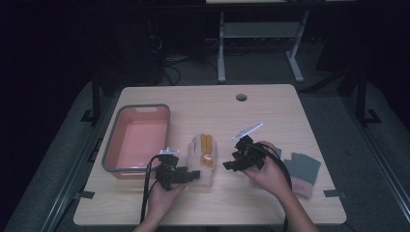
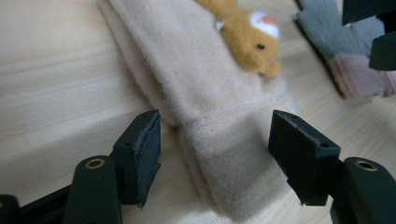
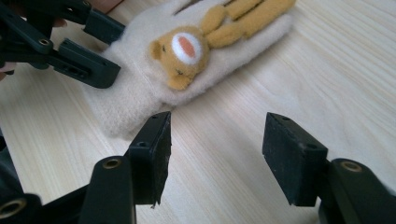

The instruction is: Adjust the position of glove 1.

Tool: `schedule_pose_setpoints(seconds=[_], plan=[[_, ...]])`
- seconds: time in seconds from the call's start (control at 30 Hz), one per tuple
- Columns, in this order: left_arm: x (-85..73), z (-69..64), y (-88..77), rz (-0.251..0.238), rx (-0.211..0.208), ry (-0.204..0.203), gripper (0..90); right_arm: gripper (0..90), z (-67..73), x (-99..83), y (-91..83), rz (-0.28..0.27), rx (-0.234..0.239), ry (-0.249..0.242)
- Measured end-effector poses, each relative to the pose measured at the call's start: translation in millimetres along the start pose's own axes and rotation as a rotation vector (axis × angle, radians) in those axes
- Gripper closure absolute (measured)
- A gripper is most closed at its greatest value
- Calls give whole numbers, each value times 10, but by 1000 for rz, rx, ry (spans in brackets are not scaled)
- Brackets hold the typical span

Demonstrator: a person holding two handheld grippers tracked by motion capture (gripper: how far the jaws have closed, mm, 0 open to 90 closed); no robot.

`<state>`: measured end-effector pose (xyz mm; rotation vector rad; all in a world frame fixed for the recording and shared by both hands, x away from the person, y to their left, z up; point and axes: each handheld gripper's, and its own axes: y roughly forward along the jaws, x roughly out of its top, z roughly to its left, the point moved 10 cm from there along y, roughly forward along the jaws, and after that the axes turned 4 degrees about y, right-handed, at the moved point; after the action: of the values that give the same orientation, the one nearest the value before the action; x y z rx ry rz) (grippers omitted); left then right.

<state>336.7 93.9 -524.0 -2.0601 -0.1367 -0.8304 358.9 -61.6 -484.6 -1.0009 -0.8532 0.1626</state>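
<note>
A beige knit glove (image 1: 203, 155) with an orange bear patch (image 3: 182, 51) lies flat in the middle of the wooden table (image 1: 270, 111). My left gripper (image 2: 215, 144) is low at the glove's cuff (image 2: 224, 140), which lies between its jaws. Gaps still show beside the pads, so it is open. In the high view that gripper (image 1: 193, 175) is at the near end of the glove. My right gripper (image 3: 215, 149) is open over bare wood just right of the cuff, with nothing between its fingers. From above, the right gripper (image 1: 229, 164) points left toward the glove.
A pink bin with a grey rim (image 1: 110, 145) stands at the left of the table, empty as far as I can see. A grey glove with a pink cuff (image 1: 302, 171) lies at the right, by the right hand. A cable hole (image 1: 241, 97) sits near the far edge.
</note>
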Motion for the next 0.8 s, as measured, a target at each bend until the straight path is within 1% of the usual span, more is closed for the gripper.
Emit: schedule_pose_setpoints(seconds=[0.03,0.1,0.13,0.17,0.2,0.23,0.27,0.3,0.33,0.37,0.4,0.47,0.53,0.57,0.63,0.7,0.73,0.77,0.8], plan=[[-10,-2,14,12,2,7,358,419,0,-9,-4,2,3,7],[-20,-2,36,26,-4,6,364,418,-15,-31,-7,0,2,10],[-19,4,55,39,-19,-6,366,417,-33,-50,-14,-2,1,14],[-19,4,55,39,-19,-6,372,417,-33,-50,-14,-2,1,14],[-20,11,50,49,-25,-7,372,417,-39,-59,-18,-3,3,18],[-13,5,55,48,-26,-12,374,417,-43,-67,-24,-2,5,28],[-15,1,57,53,-25,-9,380,417,-52,-65,-26,-10,6,24],[-17,-6,61,58,-32,-5,420,417,-54,-75,-37,-9,5,32],[-17,-10,65,61,-38,-5,420,417,-54,-75,-37,-9,5,32],[-16,-20,69,64,-53,-3,441,417,-54,-75,-39,-8,5,35],[-14,-27,71,66,-60,1,491,417,-53,-73,-44,-11,4,39],[-6,-37,74,69,-74,12,545,417,-61,-66,-46,-17,1,37],[-7,-60,87,85,-118,0,588,416,-61,-64,-41,-18,2,41],[-2,-64,100,88,-136,-13,600,416,-58,-67,-39,-15,2,46],[4,-78,112,96,-152,-12,623,416,-67,-74,-21,-6,-1,60],[12,-106,129,107,-163,1,629,416,-71,-76,-22,-2,-1,65],[22,-137,149,118,-168,12,633,412,-87,-69,-13,-7,1,83],[22,-137,149,118,-168,12,633,412,-87,-69,-13,-7,1,83],[26,-154,162,125,-170,17,633,409,-101,-60,-11,-12,4,104]])
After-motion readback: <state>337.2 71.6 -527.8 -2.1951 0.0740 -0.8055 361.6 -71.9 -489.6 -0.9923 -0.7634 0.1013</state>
